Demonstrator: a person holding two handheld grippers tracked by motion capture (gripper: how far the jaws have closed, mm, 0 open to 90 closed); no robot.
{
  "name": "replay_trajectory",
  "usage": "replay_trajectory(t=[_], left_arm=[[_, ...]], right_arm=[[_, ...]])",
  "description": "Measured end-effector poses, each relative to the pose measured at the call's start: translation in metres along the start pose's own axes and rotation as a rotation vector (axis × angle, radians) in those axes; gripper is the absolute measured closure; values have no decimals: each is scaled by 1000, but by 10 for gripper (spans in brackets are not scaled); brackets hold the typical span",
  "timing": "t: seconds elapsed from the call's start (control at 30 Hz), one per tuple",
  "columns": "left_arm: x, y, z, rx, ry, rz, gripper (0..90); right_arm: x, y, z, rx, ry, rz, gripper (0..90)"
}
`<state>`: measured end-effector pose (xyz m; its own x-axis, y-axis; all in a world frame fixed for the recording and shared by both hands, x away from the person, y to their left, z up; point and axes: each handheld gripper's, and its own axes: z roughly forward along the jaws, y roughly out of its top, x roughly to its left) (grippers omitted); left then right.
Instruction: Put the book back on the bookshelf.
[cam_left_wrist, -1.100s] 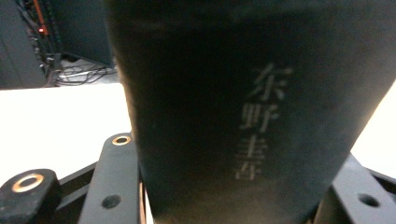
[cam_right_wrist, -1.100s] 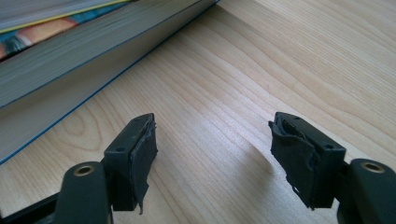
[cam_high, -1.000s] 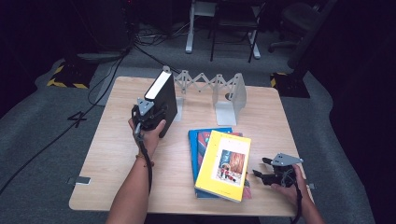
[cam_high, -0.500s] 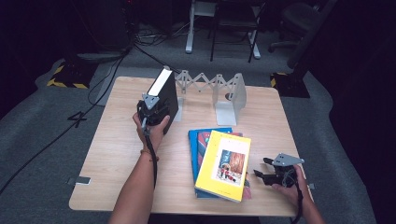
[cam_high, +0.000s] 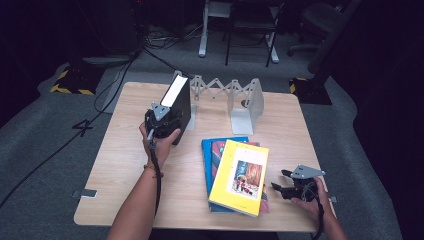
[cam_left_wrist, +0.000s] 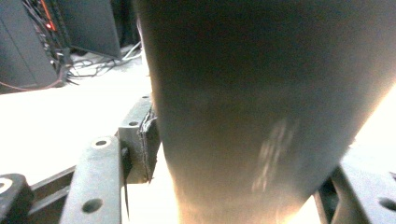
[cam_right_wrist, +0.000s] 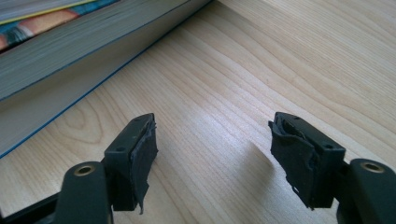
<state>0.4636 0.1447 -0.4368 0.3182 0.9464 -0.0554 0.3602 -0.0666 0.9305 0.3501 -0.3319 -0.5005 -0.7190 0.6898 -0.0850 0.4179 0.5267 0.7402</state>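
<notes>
A black book (cam_high: 179, 102) with white page edges stands tilted on the table, against the left end of a grey accordion book rack (cam_high: 220, 90). My left gripper (cam_high: 162, 122) is shut on its near lower edge. In the left gripper view the dark cover (cam_left_wrist: 261, 93) rises between the jaws, and one pad (cam_left_wrist: 140, 140) presses its side. My right gripper (cam_high: 282, 187) rests open on the wood at the front right, just right of a flat stack of books topped by a yellow book (cam_high: 240, 175). Nothing lies between the right gripper's (cam_right_wrist: 215, 144) pads; the stack's page edges (cam_right_wrist: 70, 56) lie beyond them.
The rack's right bookend plate (cam_high: 247, 102) stands upright at mid-back. A blue book (cam_high: 210, 160) lies under the yellow one. The wooden table (cam_high: 115, 175) has bare wood at front left. Cables and chair legs are on the floor behind.
The left gripper has carried the black book a little right and away, up to the rack's left end. The right gripper has stayed put.
</notes>
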Motion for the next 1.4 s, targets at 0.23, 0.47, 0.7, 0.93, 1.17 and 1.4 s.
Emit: replay_trajectory(t=[0.23, 0.47, 0.7, 0.93, 1.17, 1.4], left_arm=[[1, -24, -1, 42, -1, 13, 404], [-1, -39, 5, 42, -19, 0, 498], [-10, -38, 12, 31, 33, 4, 523], [-21, -29, 29, 40, 121, -34, 526], [-19, -21, 41, 57, 146, -62, 522], [-14, -17, 45, 70, 147, -64, 511]], right_arm=[[0, 0, 0, 0, 2, 5, 318], [0, 0, 1, -2, 5, 8, 317], [0, 0, 2, -4, 8, 9, 318], [0, 0, 2, -5, 12, 6, 320], [0, 0, 2, -11, 15, 7, 320], [0, 0, 2, -7, 17, 2, 320]])
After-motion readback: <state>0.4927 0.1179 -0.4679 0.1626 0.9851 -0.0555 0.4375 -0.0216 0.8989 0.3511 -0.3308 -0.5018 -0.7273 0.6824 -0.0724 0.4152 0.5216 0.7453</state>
